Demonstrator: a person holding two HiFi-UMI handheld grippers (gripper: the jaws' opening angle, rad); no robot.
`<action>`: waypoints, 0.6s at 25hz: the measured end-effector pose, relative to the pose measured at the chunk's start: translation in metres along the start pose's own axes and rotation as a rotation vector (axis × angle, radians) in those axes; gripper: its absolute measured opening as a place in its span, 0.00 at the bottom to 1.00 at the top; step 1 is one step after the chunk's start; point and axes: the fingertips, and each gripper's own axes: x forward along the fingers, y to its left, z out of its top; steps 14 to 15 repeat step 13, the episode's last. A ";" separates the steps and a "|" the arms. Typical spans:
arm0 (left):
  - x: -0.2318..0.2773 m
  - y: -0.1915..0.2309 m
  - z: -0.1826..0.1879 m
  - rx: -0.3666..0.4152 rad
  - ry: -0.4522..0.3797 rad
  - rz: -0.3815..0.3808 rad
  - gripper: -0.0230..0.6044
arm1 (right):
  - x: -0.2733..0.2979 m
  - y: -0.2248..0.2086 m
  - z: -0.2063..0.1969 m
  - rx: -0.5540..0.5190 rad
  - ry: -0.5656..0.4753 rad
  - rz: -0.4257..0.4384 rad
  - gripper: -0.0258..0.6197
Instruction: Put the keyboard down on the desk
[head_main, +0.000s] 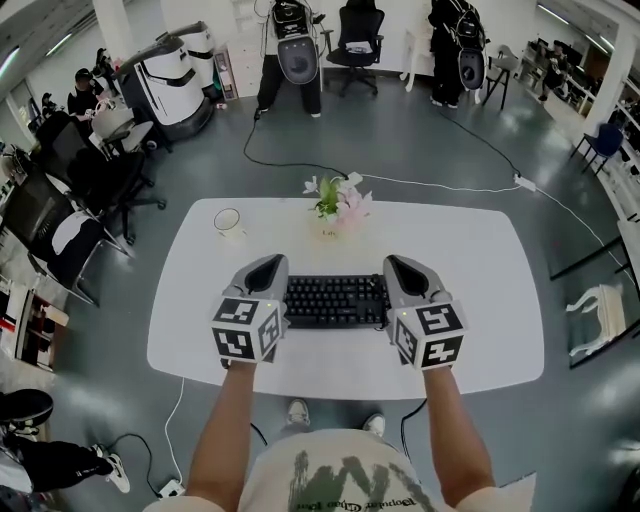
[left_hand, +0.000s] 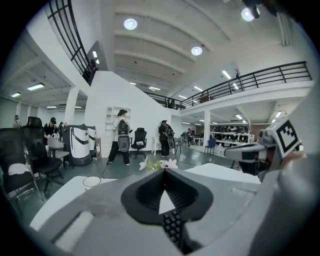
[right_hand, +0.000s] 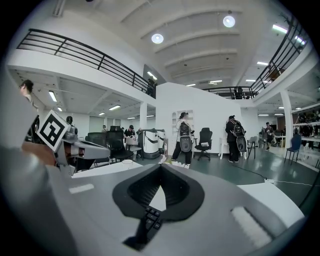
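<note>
A black keyboard (head_main: 335, 300) lies lengthwise between my two grippers over the white desk (head_main: 480, 260). My left gripper (head_main: 265, 272) is shut on its left end, and my right gripper (head_main: 408, 272) is shut on its right end. In the left gripper view the jaws (left_hand: 164, 172) meet at the tips, with keyboard keys (left_hand: 172, 227) showing in the gap lower down. The right gripper view shows the same: closed jaws (right_hand: 160, 167) with keys (right_hand: 150, 220) beneath. Whether the keyboard touches the desk is hidden.
A vase of flowers (head_main: 338, 205) stands at the desk's far middle, and a white cup (head_main: 228, 222) at the far left. Black office chairs (head_main: 95, 180) stand left of the desk. People and white machines (head_main: 175, 80) are farther back. Cables (head_main: 440, 185) run over the floor.
</note>
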 end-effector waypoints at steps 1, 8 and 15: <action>0.001 0.000 0.001 0.000 0.001 0.001 0.04 | 0.000 -0.001 0.000 0.001 0.001 -0.001 0.04; 0.004 -0.004 -0.002 0.000 0.009 0.002 0.04 | 0.000 -0.005 -0.002 0.004 0.006 0.000 0.04; 0.006 -0.003 -0.005 -0.003 0.011 0.008 0.04 | 0.002 -0.005 -0.002 0.004 0.000 0.004 0.04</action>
